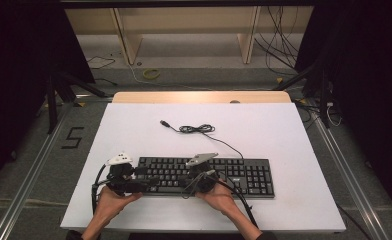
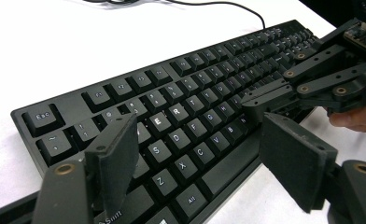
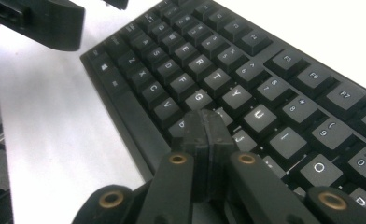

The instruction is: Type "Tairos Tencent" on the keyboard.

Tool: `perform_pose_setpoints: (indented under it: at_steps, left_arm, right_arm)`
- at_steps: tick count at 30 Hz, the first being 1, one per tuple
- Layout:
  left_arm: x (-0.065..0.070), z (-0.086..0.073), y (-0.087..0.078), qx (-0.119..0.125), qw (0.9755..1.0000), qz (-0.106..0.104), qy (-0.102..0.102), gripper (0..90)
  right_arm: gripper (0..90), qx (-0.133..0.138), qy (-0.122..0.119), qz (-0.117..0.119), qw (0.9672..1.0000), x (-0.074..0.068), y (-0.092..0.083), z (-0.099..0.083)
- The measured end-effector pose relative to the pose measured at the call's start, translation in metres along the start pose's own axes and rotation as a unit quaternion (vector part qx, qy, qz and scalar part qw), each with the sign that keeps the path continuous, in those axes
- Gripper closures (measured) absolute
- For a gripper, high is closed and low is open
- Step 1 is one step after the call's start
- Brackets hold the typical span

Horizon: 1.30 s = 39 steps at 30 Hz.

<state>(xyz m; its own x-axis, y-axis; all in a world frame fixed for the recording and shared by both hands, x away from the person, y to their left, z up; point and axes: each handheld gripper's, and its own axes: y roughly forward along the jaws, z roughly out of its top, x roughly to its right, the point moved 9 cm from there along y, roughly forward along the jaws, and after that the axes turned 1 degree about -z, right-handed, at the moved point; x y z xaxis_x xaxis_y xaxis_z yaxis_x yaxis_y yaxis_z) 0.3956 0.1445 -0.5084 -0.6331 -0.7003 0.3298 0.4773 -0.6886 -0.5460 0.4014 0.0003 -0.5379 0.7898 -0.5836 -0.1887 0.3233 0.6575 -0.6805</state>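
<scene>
A black keyboard (image 1: 244,176) lies on the white table top (image 1: 264,125) near its front edge. My left gripper (image 1: 151,181) is at the keyboard's left end, open, with its jaws (image 2: 202,140) spread above the lower-left letter keys and nothing between them. My right gripper (image 1: 188,179) is shut, pads pressed together with nothing in them. In the right gripper view its tip (image 3: 208,126) rests at the keys just below G and Y on the keyboard (image 3: 265,70). I cannot tell whether it presses a key. The left gripper view shows the right gripper (image 2: 258,105) coming in from the right over the keyboard (image 2: 186,88).
The keyboard's black cable (image 1: 199,129) lies coiled on the table behind it, ending in a USB plug (image 1: 165,122). A wooden strip (image 1: 199,96) edges the table's far side. Bare white surface surrounds the keyboard. Stands and wires are on the floor beyond.
</scene>
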Motion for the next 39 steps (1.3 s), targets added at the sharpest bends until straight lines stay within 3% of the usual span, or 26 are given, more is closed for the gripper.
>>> perform_pose_setpoints:
  at_steps: [19,34,39]
  left_arm:
    - [-0.001,-0.002,0.000,-0.001,1.0000,0.000,0.001,28.0]
    - [-0.002,-0.002,0.001,0.000,1.0000,0.001,0.001,27.9]
    - [-0.002,-0.001,0.000,0.000,1.0000,0.001,0.000,27.9]
  right_arm:
    - [90.0,-0.016,0.003,-0.007,0.9999,0.002,0.003,-0.004]
    - [90.0,0.015,0.017,-0.001,0.9997,0.005,-0.010,0.004]
    - [86.1,0.023,0.020,0.004,0.9995,0.005,-0.014,0.007]
